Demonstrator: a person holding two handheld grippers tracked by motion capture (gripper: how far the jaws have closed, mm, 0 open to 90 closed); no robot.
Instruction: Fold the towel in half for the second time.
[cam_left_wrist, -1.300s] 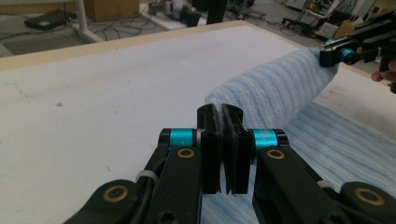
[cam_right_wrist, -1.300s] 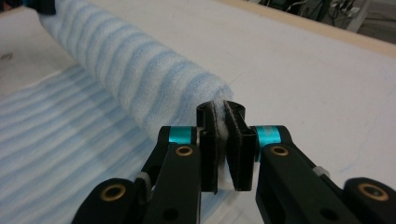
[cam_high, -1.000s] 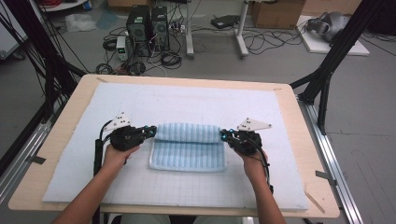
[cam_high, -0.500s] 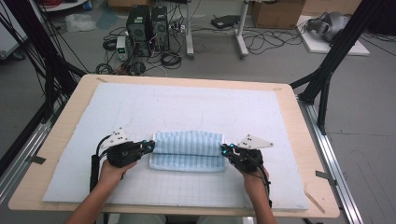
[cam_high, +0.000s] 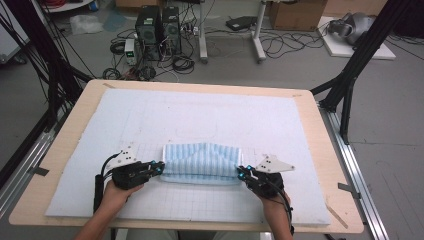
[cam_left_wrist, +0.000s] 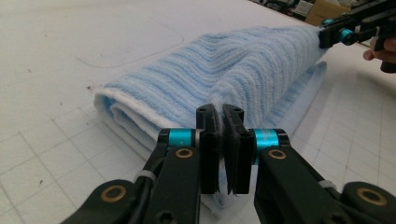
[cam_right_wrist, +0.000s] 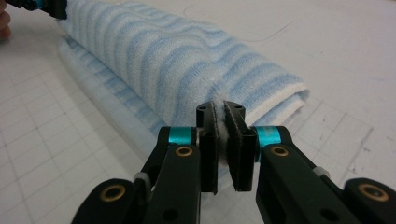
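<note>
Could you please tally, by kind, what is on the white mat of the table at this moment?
Blue striped towel: 1
Grippers, left gripper and right gripper, each pinching a towel end: 2
Total: 3

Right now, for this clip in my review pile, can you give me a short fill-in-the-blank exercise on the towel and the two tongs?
1. The folded towel has stripes of white and ____.
2. The left tongs are shut on the towel's ____ end, as the high view shows it.
3. The right tongs have a fold of ____ pinched between their jaws.
4. The towel lies on a white mat printed with a ____ of thin lines.

Missing words: blue; left; towel; grid
</note>
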